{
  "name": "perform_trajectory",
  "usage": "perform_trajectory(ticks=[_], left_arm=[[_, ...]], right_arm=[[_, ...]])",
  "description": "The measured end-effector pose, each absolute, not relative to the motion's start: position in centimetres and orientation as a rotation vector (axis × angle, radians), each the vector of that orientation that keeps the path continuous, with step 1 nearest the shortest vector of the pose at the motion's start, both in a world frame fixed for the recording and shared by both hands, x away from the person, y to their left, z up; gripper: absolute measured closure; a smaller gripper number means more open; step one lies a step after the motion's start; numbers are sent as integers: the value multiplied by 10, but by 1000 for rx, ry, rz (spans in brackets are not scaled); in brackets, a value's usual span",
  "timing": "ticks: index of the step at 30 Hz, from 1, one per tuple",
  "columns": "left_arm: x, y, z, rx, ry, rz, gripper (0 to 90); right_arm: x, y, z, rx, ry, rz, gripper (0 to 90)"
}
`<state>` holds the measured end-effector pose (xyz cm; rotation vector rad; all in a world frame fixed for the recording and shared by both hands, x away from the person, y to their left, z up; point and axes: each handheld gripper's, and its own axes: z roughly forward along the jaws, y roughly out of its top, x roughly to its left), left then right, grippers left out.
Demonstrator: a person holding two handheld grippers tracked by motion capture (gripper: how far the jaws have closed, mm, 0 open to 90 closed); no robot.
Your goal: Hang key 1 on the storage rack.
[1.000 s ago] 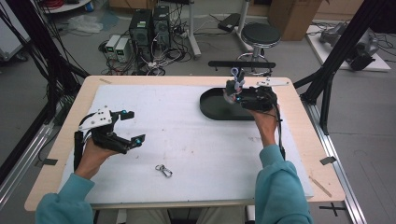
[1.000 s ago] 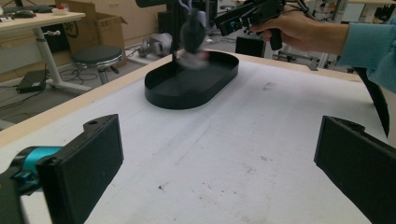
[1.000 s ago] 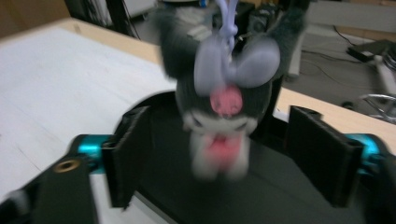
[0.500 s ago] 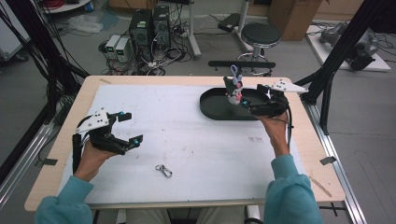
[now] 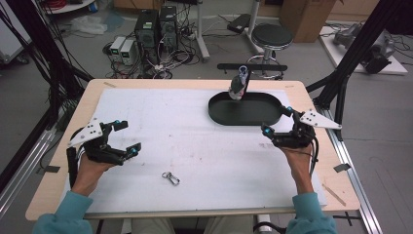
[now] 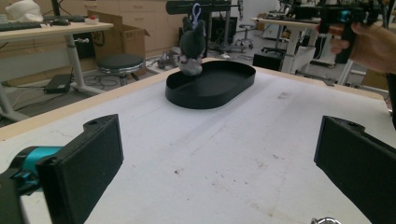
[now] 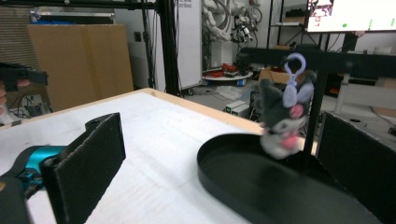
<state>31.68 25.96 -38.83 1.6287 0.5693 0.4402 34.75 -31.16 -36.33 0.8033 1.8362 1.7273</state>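
A grey plush keychain (image 5: pixel 238 85) (image 6: pixel 191 46) (image 7: pixel 282 116) hangs by its lilac loop from the black bar (image 5: pixel 252 67) of a stand, over the far rim of an oval black tray (image 5: pixel 248 111) (image 6: pixel 210 86) (image 7: pixel 261 186). My right gripper (image 5: pixel 276 120) (image 7: pixel 224 163) is just off the tray's near right end; its jaws have just been opening and stand wide apart with nothing between them. At the table's left my left gripper (image 5: pixel 127 136) (image 6: pixel 219 163) is open and empty. A small metal clasp (image 5: pixel 170 178) lies on the white mat to the right of and nearer than it.
The white mat (image 5: pixel 195 136) covers most of the wooden table. Beyond the far edge stand a stool (image 5: pixel 272 36) and computer boxes with cables (image 5: pixel 156 29). Black frame posts (image 5: pixel 350 68) rise beside the table's right side.
My right gripper let go of the plush and drew back to the right and toward the near side. The plush stays hanging on the bar. My left gripper shifted slightly nearer.
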Motion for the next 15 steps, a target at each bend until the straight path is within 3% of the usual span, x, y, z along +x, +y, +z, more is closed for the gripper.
perform_trajectory(ticks=[15], left_arm=[[307, 270, -393, 1599, 567, 465, 17]], right_arm=[[320, -309, -383, 719, 1878, 1702, 7]])
